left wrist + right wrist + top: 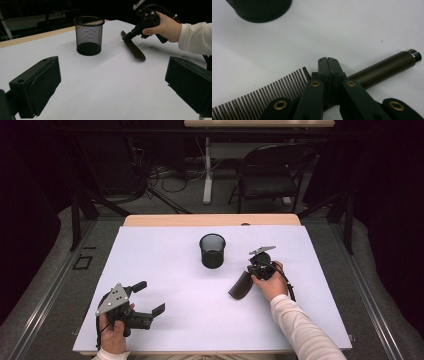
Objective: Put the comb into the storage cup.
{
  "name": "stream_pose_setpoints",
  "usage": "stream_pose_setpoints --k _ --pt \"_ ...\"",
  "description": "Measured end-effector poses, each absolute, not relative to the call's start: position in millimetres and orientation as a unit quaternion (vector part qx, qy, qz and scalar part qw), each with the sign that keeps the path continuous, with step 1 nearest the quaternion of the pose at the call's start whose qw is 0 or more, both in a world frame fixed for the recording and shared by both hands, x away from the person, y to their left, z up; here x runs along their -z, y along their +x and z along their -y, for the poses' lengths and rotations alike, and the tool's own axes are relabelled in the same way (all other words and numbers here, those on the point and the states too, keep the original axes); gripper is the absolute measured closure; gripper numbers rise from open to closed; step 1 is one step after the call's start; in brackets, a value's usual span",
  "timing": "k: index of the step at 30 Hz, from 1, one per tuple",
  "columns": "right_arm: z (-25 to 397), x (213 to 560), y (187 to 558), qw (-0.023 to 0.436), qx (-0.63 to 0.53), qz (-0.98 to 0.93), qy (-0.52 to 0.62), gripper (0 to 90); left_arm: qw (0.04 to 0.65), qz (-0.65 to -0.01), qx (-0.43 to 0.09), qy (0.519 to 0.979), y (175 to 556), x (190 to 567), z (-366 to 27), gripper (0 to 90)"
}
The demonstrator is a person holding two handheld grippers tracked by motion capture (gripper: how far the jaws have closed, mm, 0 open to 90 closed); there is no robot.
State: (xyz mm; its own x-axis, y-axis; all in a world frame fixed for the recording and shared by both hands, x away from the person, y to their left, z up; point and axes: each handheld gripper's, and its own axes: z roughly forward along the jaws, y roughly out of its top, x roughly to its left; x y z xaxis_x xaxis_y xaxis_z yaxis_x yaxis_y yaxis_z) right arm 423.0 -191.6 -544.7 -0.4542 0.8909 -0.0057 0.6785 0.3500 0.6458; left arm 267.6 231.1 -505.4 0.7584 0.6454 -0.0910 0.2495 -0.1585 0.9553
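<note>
Dark floor, a folding chair [270, 170] and loose cables lie beyond a wooden table [210, 220] whose top is covered by a wide white sheet [175, 285], and that smooth sheet is the first thing that could cause trouble: a slim object pressed against it may skid rather than lift. Near the middle of the sheet stands a black mesh cup [212, 251], upright and open at the top, the likely place for the thing in hand; it looks light, so a knock from a long object coming in at a slant could tip it or push it away. Just to its right lies the comb [241, 286], dark brown, flat on the sheet with a round handle at one end and fine teeth along the other. The right gripper [328, 65] is over it, jaws drawn together at the neck where handle meets teeth; the grip looks narrow and taken near the middle, so on lifting, the comb could swing or twist about the pinch, and a round handle may roll out of flat pads. If it hangs crooked, its lower end may catch the cup's rim instead of dropping inside. The left gripper [149, 299] rests low at the near left edge, well apart from cup and comb, its jaws standing wide apart and empty, too far off to steady the cup should it rock.
</note>
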Motion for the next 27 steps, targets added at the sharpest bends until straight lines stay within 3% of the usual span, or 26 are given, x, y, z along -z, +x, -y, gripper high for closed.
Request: stream_pose_setpoints --k 27 --pt "199 541 393 0.153 -0.263 -0.806 0.507 90.0 0.574 -0.301 -0.170 0.742 268 506 -229 0.2"
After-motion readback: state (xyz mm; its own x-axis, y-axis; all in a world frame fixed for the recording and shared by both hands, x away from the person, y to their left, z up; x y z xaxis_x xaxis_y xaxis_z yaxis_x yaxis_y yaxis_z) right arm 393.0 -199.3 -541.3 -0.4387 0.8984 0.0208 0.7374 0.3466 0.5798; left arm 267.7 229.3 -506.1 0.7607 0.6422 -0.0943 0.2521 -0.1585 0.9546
